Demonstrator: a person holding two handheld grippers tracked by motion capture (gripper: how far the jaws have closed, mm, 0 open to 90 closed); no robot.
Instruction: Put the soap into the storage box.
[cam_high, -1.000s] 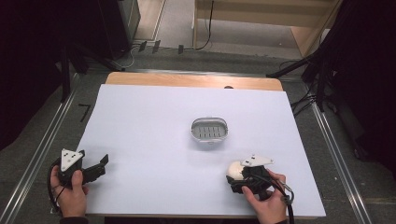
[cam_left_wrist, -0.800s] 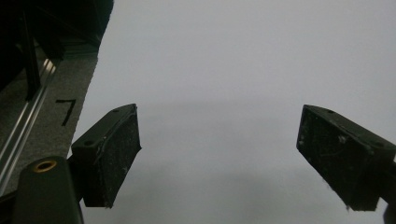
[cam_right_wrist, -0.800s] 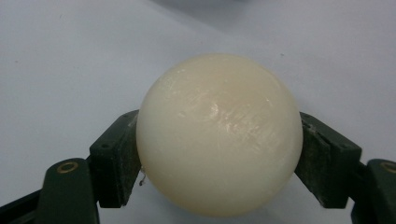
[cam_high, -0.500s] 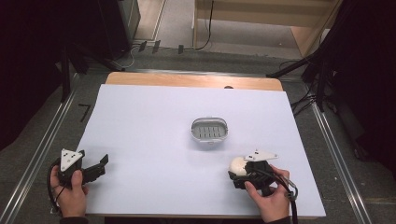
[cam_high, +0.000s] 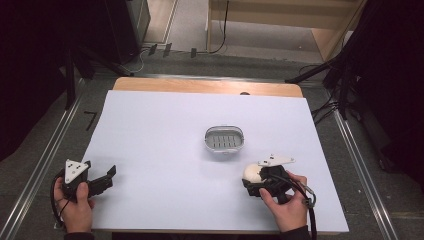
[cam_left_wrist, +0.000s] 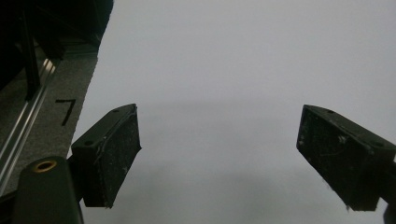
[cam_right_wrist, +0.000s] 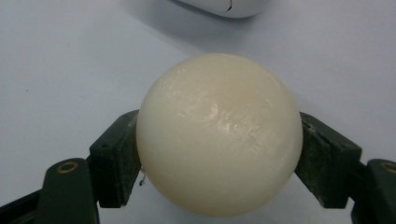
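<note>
A cream, rounded bar of soap (cam_right_wrist: 218, 135) sits between the two black jaws of my right gripper (cam_right_wrist: 219, 158), whose pads press on both its sides. From above, the soap (cam_high: 251, 173) and right gripper (cam_high: 256, 181) are at the table's near right, just below and right of a small grey-and-white soap dish (cam_high: 224, 140). The dish's white rim (cam_right_wrist: 224, 6) peeks in at the top of the right gripper view. My left gripper (cam_high: 106, 179) rests at the near left corner, its jaws wide apart over bare white table (cam_left_wrist: 219, 154) with nothing between them.
The white table top (cam_high: 165, 130) has a wooden strip along its far edge (cam_high: 200, 86). Metal rails (cam_high: 45, 150) run along both sides, and dark stands and cables lie on the floor beyond.
The right hand with the soap has shifted slightly, and its grey top plate has turned a little. The left hand has stayed put.
</note>
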